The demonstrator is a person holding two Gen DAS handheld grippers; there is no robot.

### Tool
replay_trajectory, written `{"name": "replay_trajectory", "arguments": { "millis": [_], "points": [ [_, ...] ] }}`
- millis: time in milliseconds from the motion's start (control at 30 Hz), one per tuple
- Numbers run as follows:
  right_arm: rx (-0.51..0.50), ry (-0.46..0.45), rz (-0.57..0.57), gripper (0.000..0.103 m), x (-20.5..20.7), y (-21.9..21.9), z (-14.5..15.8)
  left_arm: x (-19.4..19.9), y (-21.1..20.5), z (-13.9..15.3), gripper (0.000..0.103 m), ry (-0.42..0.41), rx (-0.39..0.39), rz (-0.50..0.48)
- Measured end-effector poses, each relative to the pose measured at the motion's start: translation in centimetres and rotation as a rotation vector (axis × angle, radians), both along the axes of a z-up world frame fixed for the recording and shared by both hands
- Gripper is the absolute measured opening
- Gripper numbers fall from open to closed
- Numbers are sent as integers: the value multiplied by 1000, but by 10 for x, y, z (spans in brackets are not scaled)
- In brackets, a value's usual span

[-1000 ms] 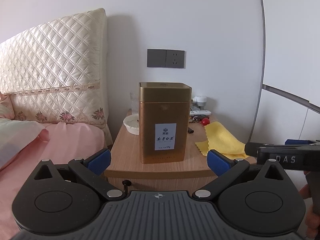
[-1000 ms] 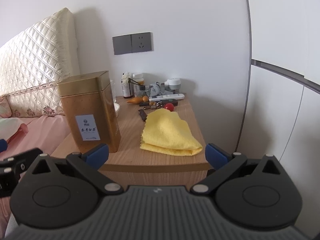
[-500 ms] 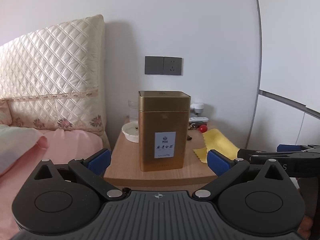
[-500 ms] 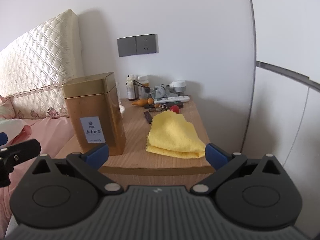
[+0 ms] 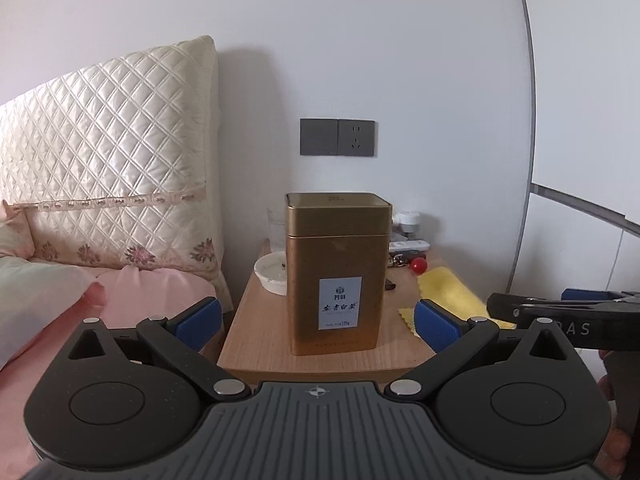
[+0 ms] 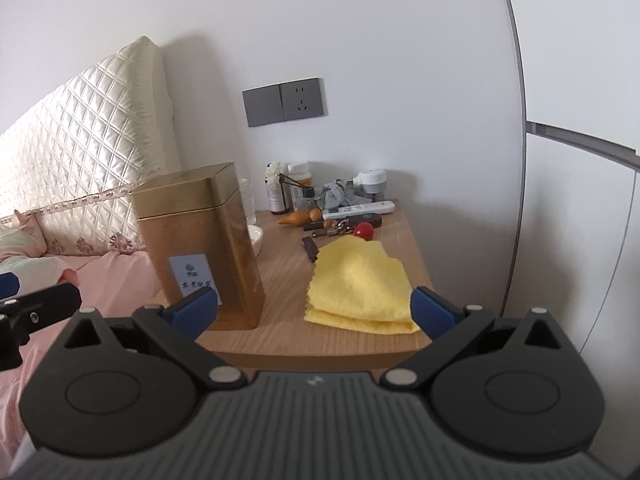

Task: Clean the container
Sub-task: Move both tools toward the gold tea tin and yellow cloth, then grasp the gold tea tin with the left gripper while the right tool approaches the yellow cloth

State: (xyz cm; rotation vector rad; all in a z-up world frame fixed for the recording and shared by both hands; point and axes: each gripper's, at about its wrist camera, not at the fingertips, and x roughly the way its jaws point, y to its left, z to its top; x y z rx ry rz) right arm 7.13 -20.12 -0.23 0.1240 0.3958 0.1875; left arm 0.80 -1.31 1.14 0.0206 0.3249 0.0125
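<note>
Both grippers have drawn back from the nightstand [image 5: 256, 340], where the upright gold tea tin [image 5: 337, 272] now stands dead ahead of the wide-open, empty left gripper [image 5: 316, 316], while the folded yellow cloth [image 6: 360, 284] lies between the equally spread right gripper's [image 6: 314, 312] jaws.

Both grippers backed off from the nightstand [image 5: 256, 344] vs 1 s ago: tin [image 5: 336, 272] looks smaller & sits lower in left view, w/ more wall above it. In right view the tin & cloth [image 6: 360, 284] shifted right; right gripper [image 5: 560, 312] sits higher at left view's right edge.
</note>
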Motion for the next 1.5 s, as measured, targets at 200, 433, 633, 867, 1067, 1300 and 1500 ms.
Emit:
{"name": "replay_trajectory", "arguments": {
  "millis": [200, 433, 633, 867, 1067, 1300, 1500],
  "points": [
    [11, 14, 24, 103, 16, -7, -6, 15, -2, -7, 103, 9, -11, 15],
    [50, -14, 53, 103, 31, -16, -18, 31, 7, -21, 103, 7, -2, 11],
    [115, -145, 124, 103, 38, -26, -21, 54, 32, -33, 103, 0, -50, -52],
    [135, -247, 93, 103, 56, -27, -22, 102, 55, -50, 103, -1, -69, -237],
    [160, -152, 163, 103, 91, -18, -32, 146, 68, -66, 103, 21, -32, -366],
    [114, -90, 194, 103, 123, 6, -47, 189, 80, -83, 103, 61, -60, -557],
    [59, -74, 216, 103, 143, 18, -57, 212, 90, -97, 103, 109, -138, -634]
  ]
}}
